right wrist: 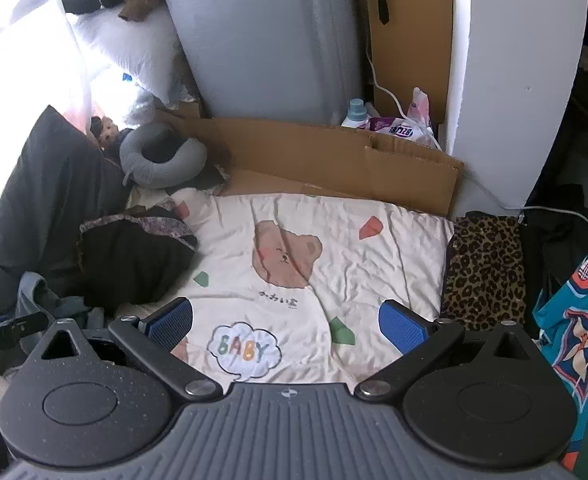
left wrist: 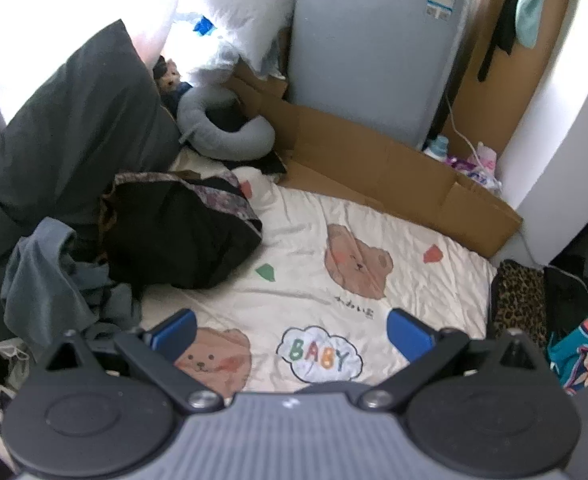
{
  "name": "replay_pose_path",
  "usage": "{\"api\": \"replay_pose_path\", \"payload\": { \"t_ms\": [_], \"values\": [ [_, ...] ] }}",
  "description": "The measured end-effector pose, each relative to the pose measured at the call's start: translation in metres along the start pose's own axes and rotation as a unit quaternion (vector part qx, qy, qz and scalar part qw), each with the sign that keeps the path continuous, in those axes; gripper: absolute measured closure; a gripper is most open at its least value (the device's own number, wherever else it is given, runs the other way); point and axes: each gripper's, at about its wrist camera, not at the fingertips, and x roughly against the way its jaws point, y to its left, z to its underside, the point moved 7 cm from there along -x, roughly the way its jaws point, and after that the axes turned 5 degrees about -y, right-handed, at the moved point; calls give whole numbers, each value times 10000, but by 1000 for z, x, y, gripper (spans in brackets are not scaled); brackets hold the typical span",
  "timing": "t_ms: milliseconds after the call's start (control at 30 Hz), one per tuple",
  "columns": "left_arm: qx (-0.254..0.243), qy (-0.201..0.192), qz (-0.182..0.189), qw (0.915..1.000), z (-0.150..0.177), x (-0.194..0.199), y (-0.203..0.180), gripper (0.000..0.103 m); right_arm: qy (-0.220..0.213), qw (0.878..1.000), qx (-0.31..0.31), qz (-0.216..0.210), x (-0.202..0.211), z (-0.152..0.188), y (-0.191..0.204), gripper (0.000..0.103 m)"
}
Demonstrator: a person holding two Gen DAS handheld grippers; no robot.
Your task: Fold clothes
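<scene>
Both grippers hover low over the bed, the left gripper (left wrist: pixel 292 330) and the right gripper (right wrist: pixel 286 322) each with jaws spread wide and nothing between the blue pads. Going left to right across the bed (left wrist: pixel 413 292): along its left edge lies a crumpled grey-blue garment (left wrist: pixel 50 276), rumpled and plainly unfolded, and just beside it, a little farther from the near edge, sits a black garment with patterned trim (left wrist: pixel 178 232), bunched into a mound rather than laid flat. Behind these lean a dark pillow (left wrist: pixel 82 120) and a grey neck pillow (left wrist: pixel 222 128) at the far left corner. In the middle the cream bear-print sheet is bare, which looks like the working space. At the right edge a leopard-print cloth (right wrist: pixel 483 268) hangs or lies, whether folded I cannot tell. By my reading the folding has hardly begun, or a fresh piece is due: no neat stack shows, and the two heaped garments at the left remain to be picked up, spread and folded.
</scene>
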Motion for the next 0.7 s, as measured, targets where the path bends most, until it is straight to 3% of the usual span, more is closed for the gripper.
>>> {"api": "replay_pose_path", "payload": {
  "t_ms": [300,700],
  "values": [
    [-124,147,-10,9998,5,-16,-18,1,235,9997,15,-53,-20,18,-4,1],
    [-312,232,42,9992,5,-30,-28,1,562,9980,229,-178,-48,24,21,1]
  ]
}}
